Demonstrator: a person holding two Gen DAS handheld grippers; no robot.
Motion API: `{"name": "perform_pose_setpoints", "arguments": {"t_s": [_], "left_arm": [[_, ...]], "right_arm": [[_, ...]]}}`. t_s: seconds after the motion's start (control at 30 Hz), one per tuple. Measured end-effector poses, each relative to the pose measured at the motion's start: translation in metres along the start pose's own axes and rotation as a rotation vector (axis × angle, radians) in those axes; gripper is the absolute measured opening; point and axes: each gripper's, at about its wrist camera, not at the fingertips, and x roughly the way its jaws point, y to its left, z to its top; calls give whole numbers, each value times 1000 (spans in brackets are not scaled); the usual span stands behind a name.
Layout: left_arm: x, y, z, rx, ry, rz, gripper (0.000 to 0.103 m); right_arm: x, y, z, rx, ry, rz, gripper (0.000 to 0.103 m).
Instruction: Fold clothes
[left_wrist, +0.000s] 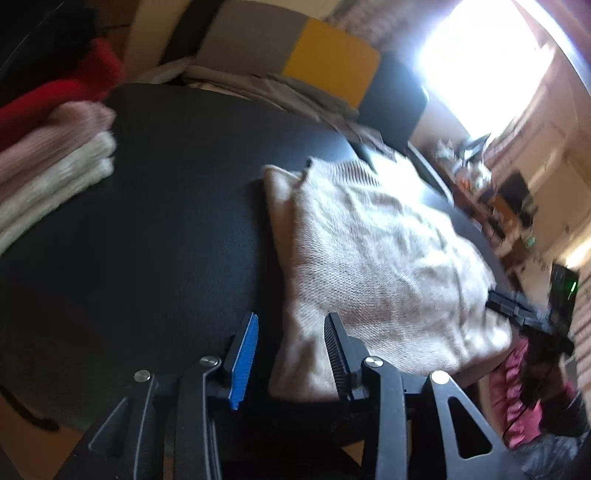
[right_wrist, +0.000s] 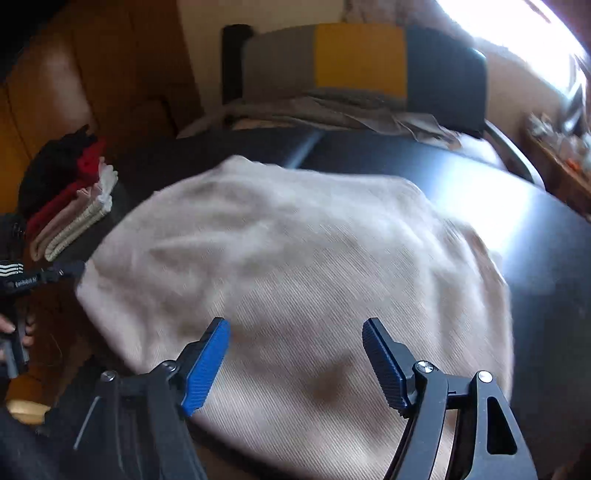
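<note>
Both grippers are seen with their fingers spread apart and nothing held between them. Under and ahead of the right gripper a cream knitted sweater is spread over the near part of a black table; whether the blue pads touch the knit cannot be told because of blur. The left gripper is poised at the sweater's near left edge, one finger over bare table, the other over the fabric. A stack of folded clothes, red, pink and cream, is seen far to the left of that gripper, well apart from the sweater. Beyond the table, straight ahead of the right gripper, a chair back in grey, yellow and dark panels is seen, with crumpled grey cloth on the seat below it. A bright window is seen to the upper right of the left gripper.
</note>
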Motion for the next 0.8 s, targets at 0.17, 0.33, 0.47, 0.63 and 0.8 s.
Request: {"name": "perform_pose_setpoints", "arguments": {"t_s": [0.17,0.33,0.47,0.63,0.8], "left_arm": [[4,-20,-12,96,29,116,25],[-7,-34,-33,178,7,265,7],[-8,-33,-43,172,12,296,7],[-10,-31,-55,164,19,335,9],[-25,-23,-50,66,0,253,16]], "right_arm": [[27,23,14,-70,17,-55,86],[33,14,-22,-88,-6,-89,97],[35,16,-33,-97,-60,-98,103],[37,17,-33,-105,-81,-99,103],[35,17,-40,-97,-111,-101,103]]}}
